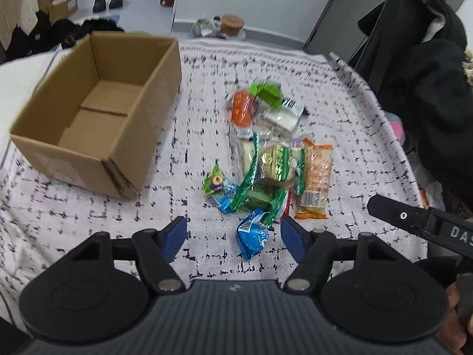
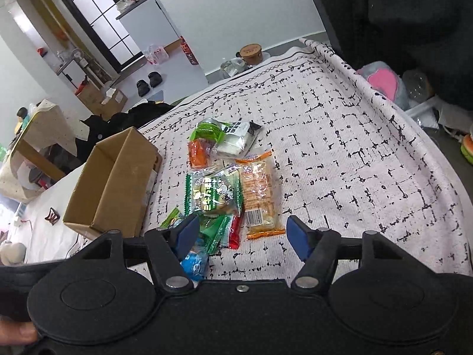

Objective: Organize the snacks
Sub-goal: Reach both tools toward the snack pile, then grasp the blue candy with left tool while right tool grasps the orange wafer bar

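Over at our nine o'clock sits the cardboard box [image 1: 97, 112], open-topped and with nothing inside, resting on the white black-flecked cloth [image 1: 189, 136] that covers the tabletop. Moving right, we have the snack pile [image 1: 266, 153] at twelve o'clock, well apart from the box: an orange packet [image 1: 242, 109] and a bright green one [image 1: 266, 90] at the far end, a green-edged bag [image 1: 280, 164] in the middle, an orange cracker pack [image 1: 314, 177] at its right. Nearest us lies the blue packet [image 1: 254, 236], and our left gripper [image 1: 233, 233] hovers over it, fingers spread wide, holding nothing. Further right, our right gripper [image 2: 241, 230] hangs above the near end of the pile, its fingers spread too and empty, the cracker pack [image 2: 260, 195] just ahead at twelve o'clock and the box [image 2: 112, 183] off at ten.
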The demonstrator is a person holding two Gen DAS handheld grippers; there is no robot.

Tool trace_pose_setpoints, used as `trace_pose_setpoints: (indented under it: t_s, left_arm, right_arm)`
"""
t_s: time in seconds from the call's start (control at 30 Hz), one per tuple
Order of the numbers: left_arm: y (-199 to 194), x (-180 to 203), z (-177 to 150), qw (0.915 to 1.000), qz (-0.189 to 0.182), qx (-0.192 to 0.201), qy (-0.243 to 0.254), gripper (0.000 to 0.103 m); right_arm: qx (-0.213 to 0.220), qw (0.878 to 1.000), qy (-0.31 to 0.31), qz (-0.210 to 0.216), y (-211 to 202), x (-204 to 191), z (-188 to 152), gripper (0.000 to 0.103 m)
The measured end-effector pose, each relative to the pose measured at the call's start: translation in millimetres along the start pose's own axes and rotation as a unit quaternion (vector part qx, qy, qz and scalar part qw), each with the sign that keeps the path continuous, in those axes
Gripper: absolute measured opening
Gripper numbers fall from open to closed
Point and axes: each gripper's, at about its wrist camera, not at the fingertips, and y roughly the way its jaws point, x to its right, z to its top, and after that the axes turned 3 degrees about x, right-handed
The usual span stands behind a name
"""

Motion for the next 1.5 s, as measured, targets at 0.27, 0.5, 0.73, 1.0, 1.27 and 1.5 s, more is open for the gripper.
trace_pose_setpoints:
  t_s: [0.27,0.5,0.73,1.0,1.27,1.5]
  left_arm:
    - [44,4,1,0.999,-0.002,-0.039,-0.023,0.062]
    - [80,6,-5,0.9948,0.0,-0.089,-0.049,0.03]
    - [78,3,4,0.9948,0.013,-0.08,-0.062,0.027]
    - [72,-7,15,0.9949,0.028,-0.067,-0.069,0.027]
    - [65,-15,26,0.9951,0.037,-0.055,-0.073,0.027]
    - [42,-18,32,0.9958,0.032,-0.036,-0.078,0.027]
  right_arm:
    - [-0.017,1.0,0.025,-0.004,24,12,3,0.062]
    - [-0.032,0.999,0.037,-0.005,46,15,6,0.062]
    - [-0.043,0.998,0.039,-0.007,69,16,9,0.062]
    - [-0.043,0.998,0.022,-0.035,96,9,10,0.059]
    - [-0.045,0.998,0.004,-0.053,114,4,11,0.044]
    - [-0.03,0.999,-0.002,-0.044,101,-2,10,0.033]
